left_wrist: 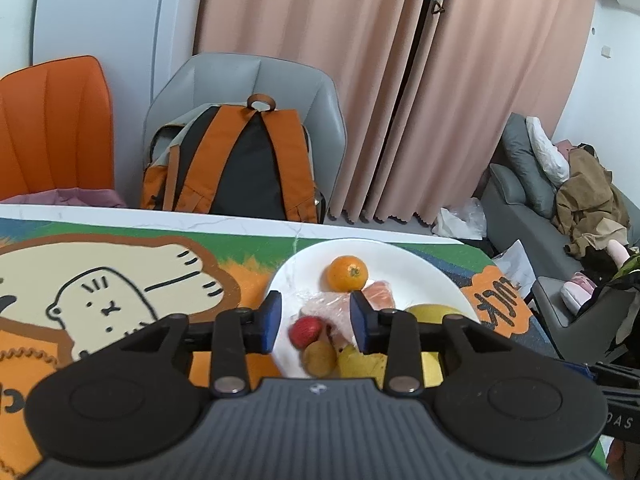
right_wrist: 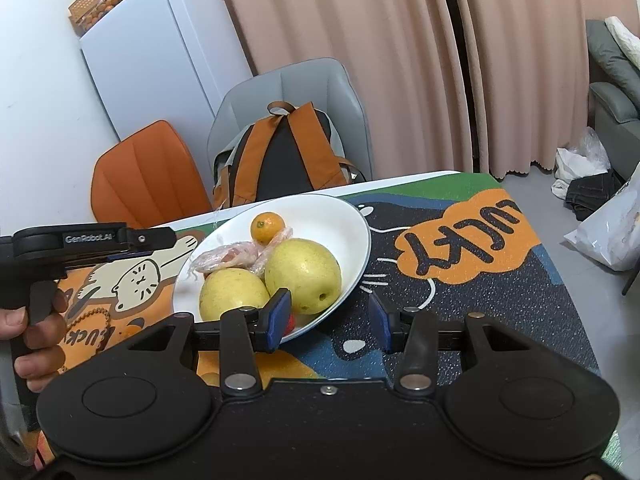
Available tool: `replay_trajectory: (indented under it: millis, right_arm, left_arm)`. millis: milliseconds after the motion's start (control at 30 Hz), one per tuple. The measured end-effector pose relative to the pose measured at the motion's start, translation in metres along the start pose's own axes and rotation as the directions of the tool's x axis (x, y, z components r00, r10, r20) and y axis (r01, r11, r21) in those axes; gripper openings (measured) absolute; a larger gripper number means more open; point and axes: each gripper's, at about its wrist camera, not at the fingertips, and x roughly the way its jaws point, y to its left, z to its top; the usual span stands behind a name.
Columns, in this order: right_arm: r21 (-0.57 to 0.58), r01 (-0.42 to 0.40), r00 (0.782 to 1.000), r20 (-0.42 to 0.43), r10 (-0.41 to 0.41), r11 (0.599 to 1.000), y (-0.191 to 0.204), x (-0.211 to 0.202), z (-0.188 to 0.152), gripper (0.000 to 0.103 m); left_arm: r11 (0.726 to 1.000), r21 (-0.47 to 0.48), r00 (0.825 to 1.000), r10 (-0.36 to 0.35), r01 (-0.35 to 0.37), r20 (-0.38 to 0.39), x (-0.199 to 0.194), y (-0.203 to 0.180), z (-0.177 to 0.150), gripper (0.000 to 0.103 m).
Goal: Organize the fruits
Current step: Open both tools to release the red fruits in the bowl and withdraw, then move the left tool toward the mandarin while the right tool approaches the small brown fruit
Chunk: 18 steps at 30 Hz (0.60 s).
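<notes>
A white plate (left_wrist: 420, 268) holds a small orange (left_wrist: 347, 273), plastic-wrapped pink fruit (left_wrist: 340, 304), a strawberry (left_wrist: 306, 330), a small brown fruit (left_wrist: 319, 357) and yellow pears (left_wrist: 362, 362). My left gripper (left_wrist: 316, 322) is open just above the strawberry and wrapped fruit. In the right wrist view the plate (right_wrist: 348, 220) shows two pears (right_wrist: 303, 270), the orange (right_wrist: 267, 227) and the wrapped fruit (right_wrist: 224, 258). My right gripper (right_wrist: 330, 318) is open, empty, at the plate's near right rim. The left gripper (right_wrist: 80, 242) shows there at the left, held by a hand.
A colourful cartoon mat (left_wrist: 120, 280) covers the table. Behind the far edge stand a grey chair (left_wrist: 256, 80) with an orange-black backpack (left_wrist: 236, 160) and an orange chair (left_wrist: 52, 120). A fridge (right_wrist: 160, 52), pink curtains (right_wrist: 360, 40) and a cluttered sofa (left_wrist: 560, 200) lie beyond.
</notes>
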Motion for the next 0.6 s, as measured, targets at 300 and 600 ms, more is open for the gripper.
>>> replay_trajectory:
  millis: [300,600]
  right_arm:
    - [0.027,-0.014,1.0,-0.003,0.014,1.0,0.004,-0.011,-0.002,0.047]
    - [0.019,-0.014,1.0,0.014,0.014,1.0,0.015,-0.027,-0.01,0.056]
  left_arm:
    - [1.0,-0.015,0.999,0.013,-0.013,-0.035,-0.021,0.009,-0.011,0.051]
    - [0.999,-0.034,0.999,0.018,-0.02,-0.031,-0.048,0.02,-0.024,0.069]
